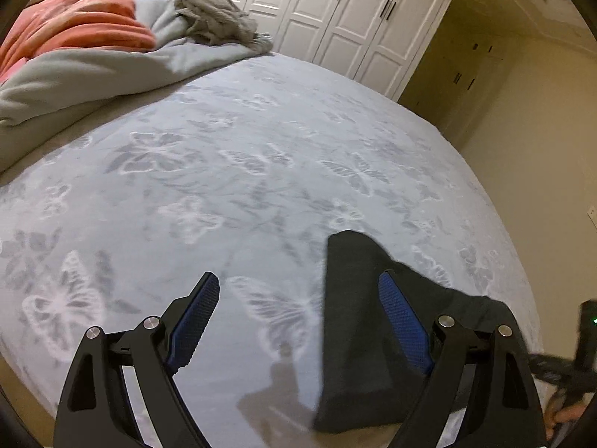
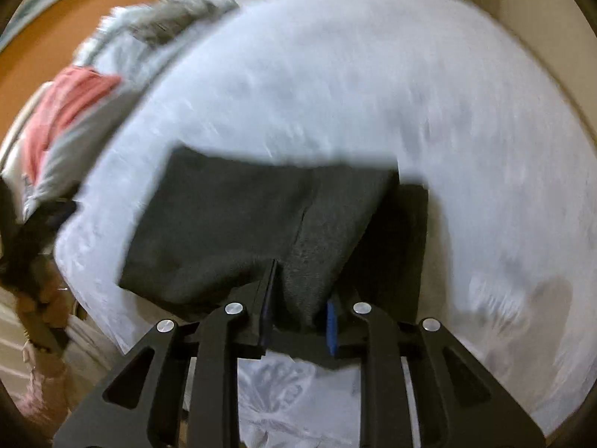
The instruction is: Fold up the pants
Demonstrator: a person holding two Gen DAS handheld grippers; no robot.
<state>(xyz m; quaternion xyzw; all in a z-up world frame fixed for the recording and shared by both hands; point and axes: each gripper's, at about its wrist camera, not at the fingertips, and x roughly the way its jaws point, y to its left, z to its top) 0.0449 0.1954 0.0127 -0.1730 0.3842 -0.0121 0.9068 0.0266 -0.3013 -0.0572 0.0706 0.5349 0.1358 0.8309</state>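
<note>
The dark grey pants [image 1: 358, 321] lie folded on the pale blue butterfly bedspread [image 1: 238, 171] near the bed's front edge. My left gripper [image 1: 298, 287] is open and empty, hovering above the bed with its right finger over the pants' left part. In the right wrist view my right gripper [image 2: 302, 291] is shut on a fold of the pants [image 2: 231, 227], gripping thick fabric between its blue pads [image 2: 331, 321]. A flap of the cloth rises toward the jaws. That view is blurred by motion.
A grey duvet [image 1: 112, 71], a coral blanket [image 1: 82, 26] and a grey garment [image 1: 216, 18] are heaped at the bed's far left. White wardrobe doors [image 1: 347, 11] stand behind the bed. The other hand-held gripper [image 1: 582, 354] shows at the right edge.
</note>
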